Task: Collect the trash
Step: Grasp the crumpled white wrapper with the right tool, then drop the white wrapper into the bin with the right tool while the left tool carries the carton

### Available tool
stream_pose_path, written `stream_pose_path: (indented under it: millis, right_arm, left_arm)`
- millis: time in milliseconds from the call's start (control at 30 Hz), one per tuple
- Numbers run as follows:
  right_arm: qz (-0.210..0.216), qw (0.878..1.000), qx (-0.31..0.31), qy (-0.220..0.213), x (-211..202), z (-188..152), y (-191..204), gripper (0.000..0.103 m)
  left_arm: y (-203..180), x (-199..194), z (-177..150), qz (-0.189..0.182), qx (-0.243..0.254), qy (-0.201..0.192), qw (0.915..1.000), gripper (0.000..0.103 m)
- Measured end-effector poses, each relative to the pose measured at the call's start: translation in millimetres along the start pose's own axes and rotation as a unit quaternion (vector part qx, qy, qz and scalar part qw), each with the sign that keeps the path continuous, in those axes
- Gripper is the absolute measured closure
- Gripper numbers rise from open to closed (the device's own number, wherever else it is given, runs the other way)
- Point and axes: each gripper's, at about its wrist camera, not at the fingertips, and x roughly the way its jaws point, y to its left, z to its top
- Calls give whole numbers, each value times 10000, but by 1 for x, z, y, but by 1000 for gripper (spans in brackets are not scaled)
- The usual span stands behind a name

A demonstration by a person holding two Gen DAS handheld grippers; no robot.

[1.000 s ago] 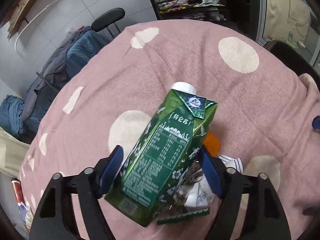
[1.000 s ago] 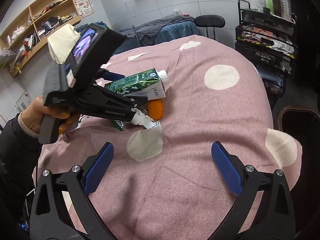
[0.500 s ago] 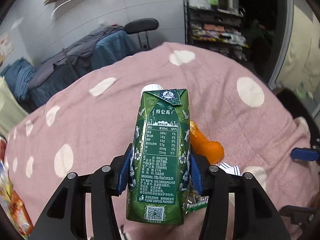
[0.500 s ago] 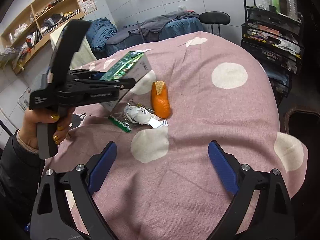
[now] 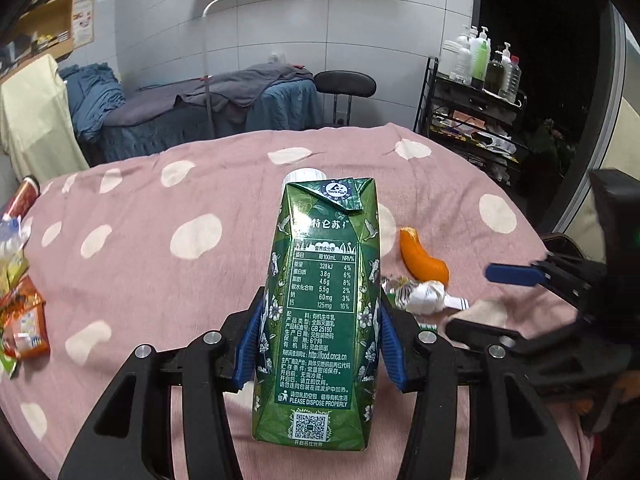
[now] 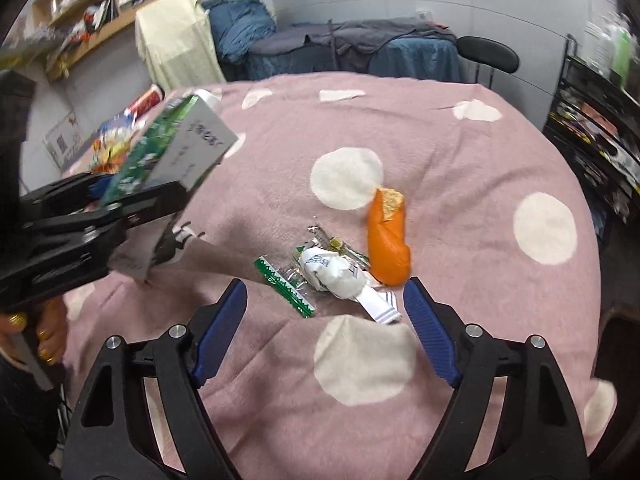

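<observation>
My left gripper (image 5: pixel 320 344) is shut on a green milk carton (image 5: pixel 320 304) and holds it lifted above the pink spotted tablecloth (image 5: pixel 160 272); the carton also shows in the right wrist view (image 6: pixel 172 152), tilted at the left. My right gripper (image 6: pixel 326 328) is open and empty, just in front of a crumpled white wrapper (image 6: pixel 334 272), a green-edged clear wrapper (image 6: pixel 284 284) and an orange peel (image 6: pixel 388 240). The peel (image 5: pixel 424 262) and the white wrapper (image 5: pixel 420 296) lie right of the carton in the left wrist view.
Snack packets (image 5: pixel 20 312) and a red can (image 5: pixel 24 196) lie at the table's left edge. A chair (image 5: pixel 344 88), a covered bed (image 5: pixel 200 108) and a shelf rack with bottles (image 5: pixel 480 112) stand beyond the table. A dark bin (image 6: pixel 616 344) sits at the right edge.
My left gripper has lifted the carton off the trash pile and swung it left and up. My right gripper has moved in close to the wrappers and the peel.
</observation>
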Motion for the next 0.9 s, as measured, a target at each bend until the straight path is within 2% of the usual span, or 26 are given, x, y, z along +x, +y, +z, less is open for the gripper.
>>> stream_pose_path:
  millis: [200, 300, 333, 367, 467, 667, 900]
  right_arm:
    - [-79, 9988, -68, 487, 36, 14, -2, 35]
    - [83, 9968, 56, 799, 50, 15, -6, 55]
    - [123, 9963, 99, 842, 52, 14, -8, 64]
    - [128, 9964, 138, 827, 51, 13, -10, 68]
    - [74, 9983, 188, 552, 42, 10, -13, 75]
    - [-72, 9996, 270, -13, 13, 1, -14, 75]
    - [72, 9965, 631, -550, -31, -12, -24, 75]
  left_arm:
    - [-2, -5, -17, 110, -16, 47, 9999, 53]
    - [-3, -8, -22, 24, -69, 62, 10000, 53]
    - [-4, -9, -23, -5, -83, 53, 10000, 53]
    - [-6, -10, -24, -20, -93, 39, 9999, 53]
    - [-8, -13, -30, -81, -129, 28, 9999, 53]
    - [-13, -20, -38, -146, -246, -28, 9996, 53]
    - [-23, -32, -41, -240, -333, -196, 9990, 53]
